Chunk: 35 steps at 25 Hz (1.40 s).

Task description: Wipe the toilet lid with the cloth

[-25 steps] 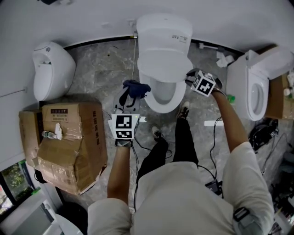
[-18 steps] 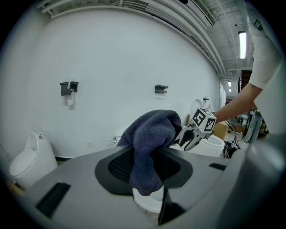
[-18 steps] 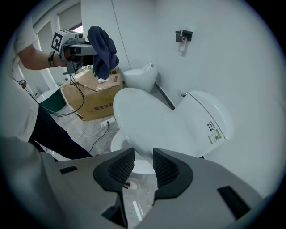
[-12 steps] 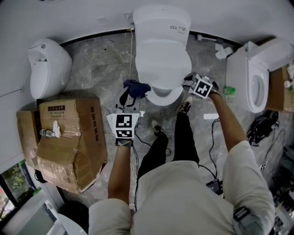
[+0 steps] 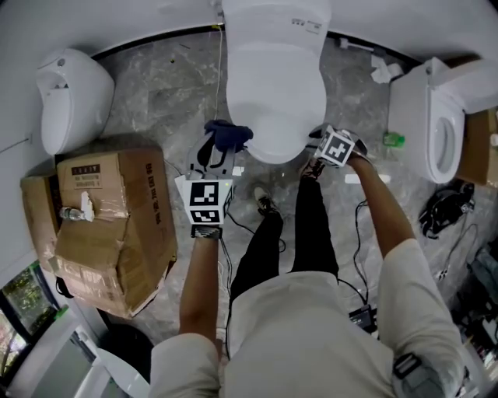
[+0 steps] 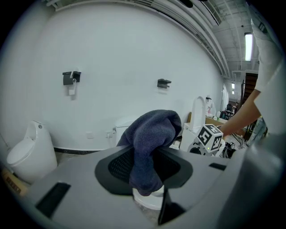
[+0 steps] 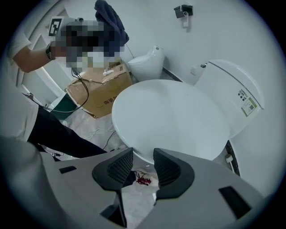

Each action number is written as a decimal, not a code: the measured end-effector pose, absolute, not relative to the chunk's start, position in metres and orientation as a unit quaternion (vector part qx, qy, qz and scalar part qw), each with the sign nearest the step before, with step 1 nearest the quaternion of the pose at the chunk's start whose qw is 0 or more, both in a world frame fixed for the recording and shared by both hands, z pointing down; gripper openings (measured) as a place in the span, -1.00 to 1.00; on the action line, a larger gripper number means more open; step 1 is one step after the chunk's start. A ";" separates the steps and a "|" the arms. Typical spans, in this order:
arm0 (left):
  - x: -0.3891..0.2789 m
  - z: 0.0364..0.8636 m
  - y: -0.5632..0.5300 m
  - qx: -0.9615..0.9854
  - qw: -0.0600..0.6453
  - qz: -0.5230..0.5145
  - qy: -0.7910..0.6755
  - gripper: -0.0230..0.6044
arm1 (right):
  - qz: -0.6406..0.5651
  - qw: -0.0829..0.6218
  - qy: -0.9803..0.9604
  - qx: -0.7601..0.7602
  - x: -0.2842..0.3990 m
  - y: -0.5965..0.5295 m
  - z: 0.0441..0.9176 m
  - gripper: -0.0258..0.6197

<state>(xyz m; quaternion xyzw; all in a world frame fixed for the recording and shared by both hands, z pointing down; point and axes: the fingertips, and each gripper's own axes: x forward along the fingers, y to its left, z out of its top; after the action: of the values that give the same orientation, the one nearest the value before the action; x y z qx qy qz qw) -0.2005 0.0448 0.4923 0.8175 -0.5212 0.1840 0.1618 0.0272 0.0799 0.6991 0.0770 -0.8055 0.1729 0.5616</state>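
Basically got the dark blue cloth (image 6: 152,134) pinched tight in the left gripper (image 6: 149,167), bunched and poking out past the jaws for plenty of fabric to rub with, held just beside the front left edge of the toilet lid (image 5: 274,85) and apparently not on it yet. Over by the front right edge, got the right gripper (image 7: 138,166) tipped downward, jaws just been opening and now spread wide with nothing between them, probably to stay clear of the wipe. Further back, seeing the lid shut flat up to the tank (image 5: 274,23), so reckon no wiping done yet.
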 end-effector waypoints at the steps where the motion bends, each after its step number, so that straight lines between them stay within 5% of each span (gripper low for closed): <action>1: -0.199 0.498 0.044 0.817 0.165 0.184 -0.520 -0.54 | 0.180 0.558 -0.806 0.076 0.026 0.082 0.703 -0.42; 8: -0.176 0.529 0.040 0.814 0.201 0.185 -0.512 -0.54 | 0.160 0.559 -0.806 0.110 0.014 0.096 0.736 -0.42; 15: -0.164 0.551 0.032 0.811 0.213 0.195 -0.508 -0.54 | 0.293 0.499 -0.796 0.178 0.013 0.111 0.773 -0.42; 35: -0.157 0.591 -0.037 0.786 0.227 0.231 -0.527 -0.54 | 0.319 0.522 -0.778 0.141 0.014 0.121 0.823 -0.43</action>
<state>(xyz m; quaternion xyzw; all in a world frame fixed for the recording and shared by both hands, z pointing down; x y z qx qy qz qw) -0.1569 -0.0373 0.5909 0.7858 -0.5271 0.2310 0.2267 0.0142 0.1211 0.8232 0.1406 -0.7784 0.3189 0.5221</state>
